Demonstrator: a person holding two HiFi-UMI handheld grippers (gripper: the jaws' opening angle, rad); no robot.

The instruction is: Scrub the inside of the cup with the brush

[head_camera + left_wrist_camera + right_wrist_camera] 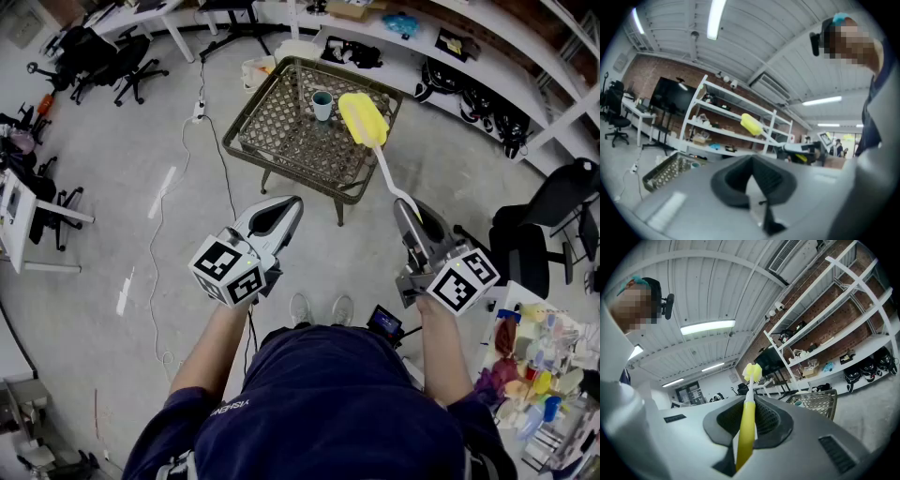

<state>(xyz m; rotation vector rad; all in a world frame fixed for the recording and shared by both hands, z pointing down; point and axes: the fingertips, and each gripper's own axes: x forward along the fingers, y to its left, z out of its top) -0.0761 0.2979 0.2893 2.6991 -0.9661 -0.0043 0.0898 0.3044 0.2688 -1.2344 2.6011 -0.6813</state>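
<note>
**Approach step: brush in hand, cup not yet reached.**
Left gripper [289, 206]: fingers [729, 183] closed together, nothing between them. Right gripper [405, 208]: fingers clamped on the yellow handle of the long white-stemmed brush with a yellow sponge head [361, 120], which projects forward over the low brown lattice counter [281, 159]. The pale cup with a teal inside [322, 105] stands upright on that counter, well apart from both grippers. Judged next move: steady the cup, then lower the sponge head into its mouth.
</note>
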